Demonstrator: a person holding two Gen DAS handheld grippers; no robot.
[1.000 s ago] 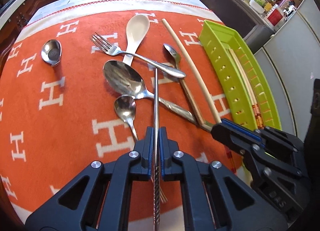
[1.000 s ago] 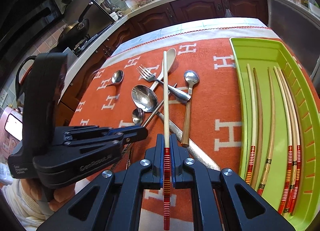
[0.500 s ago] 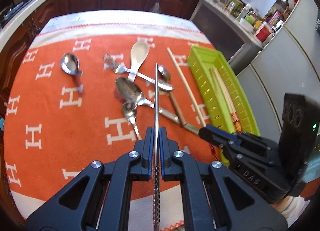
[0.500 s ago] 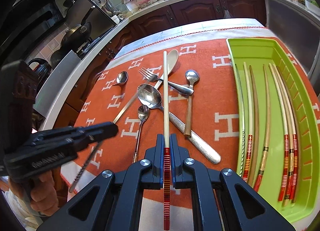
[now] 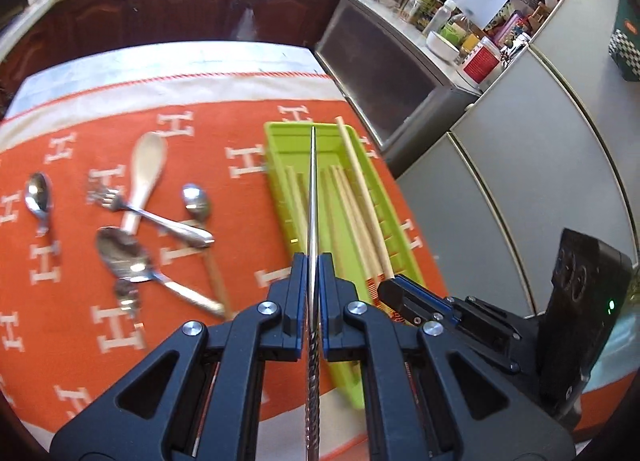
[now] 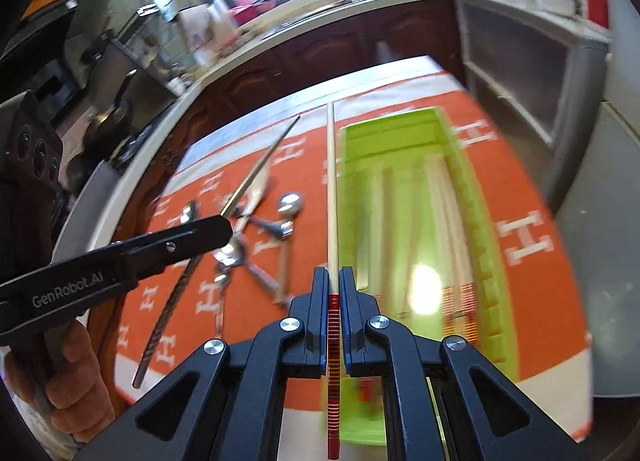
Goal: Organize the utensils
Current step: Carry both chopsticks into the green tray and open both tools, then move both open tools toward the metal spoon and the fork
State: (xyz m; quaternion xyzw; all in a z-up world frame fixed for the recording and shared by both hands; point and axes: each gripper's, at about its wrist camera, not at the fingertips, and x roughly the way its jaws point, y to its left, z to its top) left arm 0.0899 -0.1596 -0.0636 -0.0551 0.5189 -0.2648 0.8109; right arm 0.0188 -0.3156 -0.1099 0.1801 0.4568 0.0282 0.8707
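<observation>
My left gripper is shut on a metal chopstick, held in the air over the green tray. It also shows in the right wrist view. My right gripper is shut on a wooden chopstick with a red-striped end, held above the tray's left rim. The tray holds several wooden chopsticks. Spoons and a fork lie in a pile on the orange cloth to the left of the tray.
The orange cloth with white H marks covers the table. A small spoon lies apart at the far left. Grey cabinets stand right of the table. Kitchen counters run along the back.
Both grippers lifted their chopsticks off the cloth and swung right, toward and over the green tray. The view is blurred from motion.
</observation>
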